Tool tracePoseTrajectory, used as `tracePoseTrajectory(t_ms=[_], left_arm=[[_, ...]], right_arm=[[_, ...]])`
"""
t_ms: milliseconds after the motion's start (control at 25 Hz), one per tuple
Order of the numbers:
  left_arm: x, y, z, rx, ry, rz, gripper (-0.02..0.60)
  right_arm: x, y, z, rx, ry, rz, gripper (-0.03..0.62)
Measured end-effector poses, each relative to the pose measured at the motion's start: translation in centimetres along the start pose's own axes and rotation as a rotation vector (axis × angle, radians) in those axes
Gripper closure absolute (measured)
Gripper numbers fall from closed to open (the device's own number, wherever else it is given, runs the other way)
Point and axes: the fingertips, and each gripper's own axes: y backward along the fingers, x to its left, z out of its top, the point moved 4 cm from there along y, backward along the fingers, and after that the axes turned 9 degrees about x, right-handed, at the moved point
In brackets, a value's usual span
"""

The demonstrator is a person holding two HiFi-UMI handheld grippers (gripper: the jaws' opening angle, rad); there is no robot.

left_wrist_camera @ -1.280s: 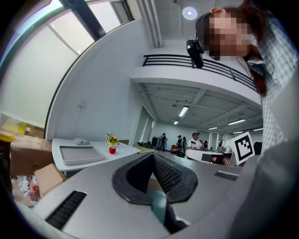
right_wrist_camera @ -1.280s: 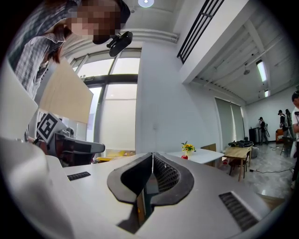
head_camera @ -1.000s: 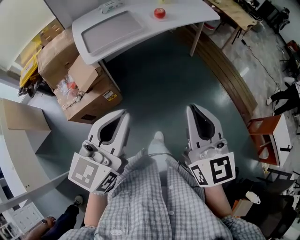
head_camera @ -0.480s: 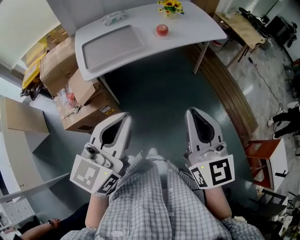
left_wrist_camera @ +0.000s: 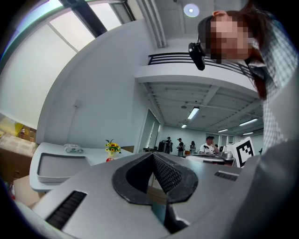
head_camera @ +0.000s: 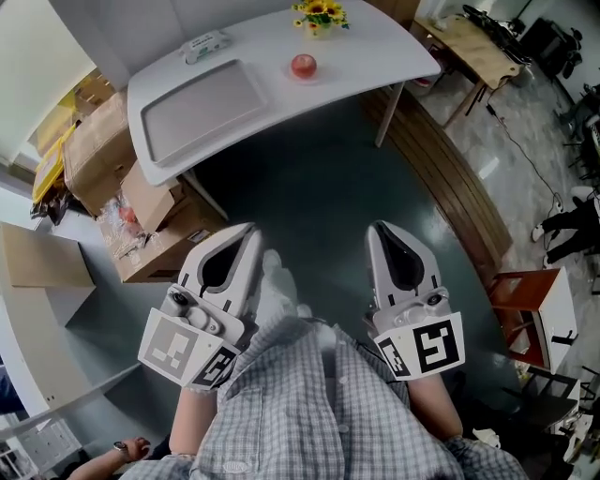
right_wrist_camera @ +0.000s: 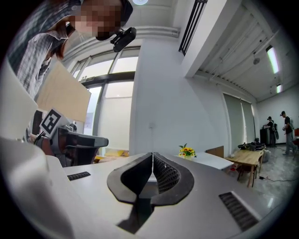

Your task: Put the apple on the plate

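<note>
A red apple [head_camera: 303, 65] lies on the far white table [head_camera: 375, 56], to the right of a grey rectangular plate [head_camera: 202, 108]. In the left gripper view the apple [left_wrist_camera: 108, 159] is a small red spot beyond the jaws, below a flower pot [left_wrist_camera: 111, 147], with the plate [left_wrist_camera: 58, 164] to its left. My left gripper [head_camera: 246, 231] and right gripper [head_camera: 379, 228] are held side by side at waist height over the dark floor, well short of the table. Both point level toward the table. The left gripper [left_wrist_camera: 153, 155] and right gripper [right_wrist_camera: 153, 154] each have their tips together and hold nothing.
A pack of wipes [head_camera: 203, 42] and yellow flowers [head_camera: 317, 13] stand at the table's back edge. Cardboard boxes [head_camera: 150, 225] are piled on the floor under its left end. A wooden table [head_camera: 473, 28] and a reddish chair [head_camera: 525, 281] stand to the right. Several people stand far off.
The table with the apple has slid left and down in the head view and shows more fully, so it is nearer. Both grippers keep their pose and stay shut.
</note>
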Motion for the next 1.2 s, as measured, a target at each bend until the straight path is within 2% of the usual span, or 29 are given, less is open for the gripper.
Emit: tracePoseTrajectory(t_ms=[240, 480, 800, 1200], left_arm=[[3.0, -4.8, 0.4, 0.014, 0.013, -0.077, 0.574], [6.4, -10.4, 2.6, 0.022, -0.015, -0.131, 0.574], [12.3, -15.7, 5.5, 0.026, -0.034, -0.146, 0.574], [18.3, -19.6, 7.3, 0.023, -0.035, -0.150, 0.574]], right_arm=[[-2.2, -3.3, 0.2, 0.018, 0.005, -0.069, 0.569], [-5.4, -8.4, 1.3, 0.018, -0.014, -0.113, 0.569], [-7.4, -16.7, 3.6, 0.010, 0.003, -0.100, 0.570], [-9.1, -23.5, 4.5, 0.006, 0.003, -0.113, 0.571]])
